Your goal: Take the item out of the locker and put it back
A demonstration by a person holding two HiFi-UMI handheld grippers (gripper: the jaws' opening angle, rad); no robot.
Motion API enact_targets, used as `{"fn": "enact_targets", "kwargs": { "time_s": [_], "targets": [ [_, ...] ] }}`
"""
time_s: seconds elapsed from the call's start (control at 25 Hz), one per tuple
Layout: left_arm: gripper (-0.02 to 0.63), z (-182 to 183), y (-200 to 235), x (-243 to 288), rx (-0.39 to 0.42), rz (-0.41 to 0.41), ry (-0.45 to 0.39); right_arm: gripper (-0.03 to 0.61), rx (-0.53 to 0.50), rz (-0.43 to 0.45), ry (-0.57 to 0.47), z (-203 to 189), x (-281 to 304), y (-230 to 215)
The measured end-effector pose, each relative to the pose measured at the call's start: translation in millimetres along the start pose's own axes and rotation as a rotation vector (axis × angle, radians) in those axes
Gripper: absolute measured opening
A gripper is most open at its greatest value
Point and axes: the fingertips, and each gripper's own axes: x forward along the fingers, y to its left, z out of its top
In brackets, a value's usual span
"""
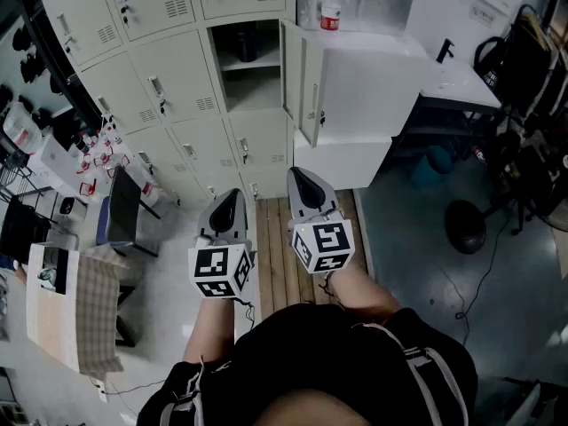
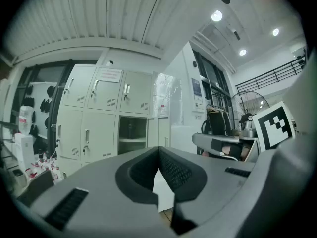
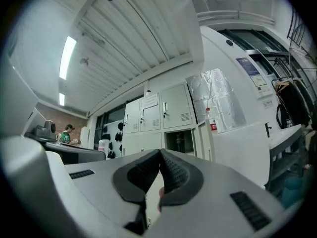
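One locker (image 1: 250,67) in the pale bank stands open, its door (image 1: 297,80) swung out to the right. A dark item (image 1: 246,43) sits on its upper shelf. The same open compartment (image 2: 132,135) shows in the left gripper view with the dark item (image 2: 131,129) inside, and smaller in the right gripper view (image 3: 179,143). My left gripper (image 1: 227,204) and right gripper (image 1: 303,183) are held side by side, well short of the lockers. Both are shut with nothing between their pads (image 2: 171,170) (image 3: 171,170).
A red-labelled bottle (image 1: 330,5) stands on the white cabinet (image 1: 373,78) right of the open door. A white desk (image 1: 457,82) and a round black base (image 1: 465,225) are at the right. A dark chair (image 1: 123,207) and a cluttered table (image 1: 53,162) are at the left. Wooden planks (image 1: 277,264) lie underfoot.
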Motion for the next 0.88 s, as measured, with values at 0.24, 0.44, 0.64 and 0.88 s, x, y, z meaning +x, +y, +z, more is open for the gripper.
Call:
{"fn": "enact_targets", "kwargs": {
  "time_s": [0.24,0.44,0.64,0.88],
  "targets": [
    [0.014,4.1,10.9,-0.5,-0.007,0.007,-0.003,0.015,0.052,0.006,-0.001,6.2,4.6,5.0],
    [0.013,4.9,23.8,-2.7,-0.013,0.003,-0.011,0.015,0.044,0.000,-0.016,12.6,10.4,12.7],
    [0.014,4.2,38.8,-12.2,-0.002,-0.027,-0.018,0.015,0.046,-0.020,-0.027,10.7,13.7,32.4],
    [0.013,-0.2,62.5,-20.4,-0.003,-0.052,-0.016,0.015,0.067,-0.044,-0.039,8.1,11.9,56.4]
  ]
}}
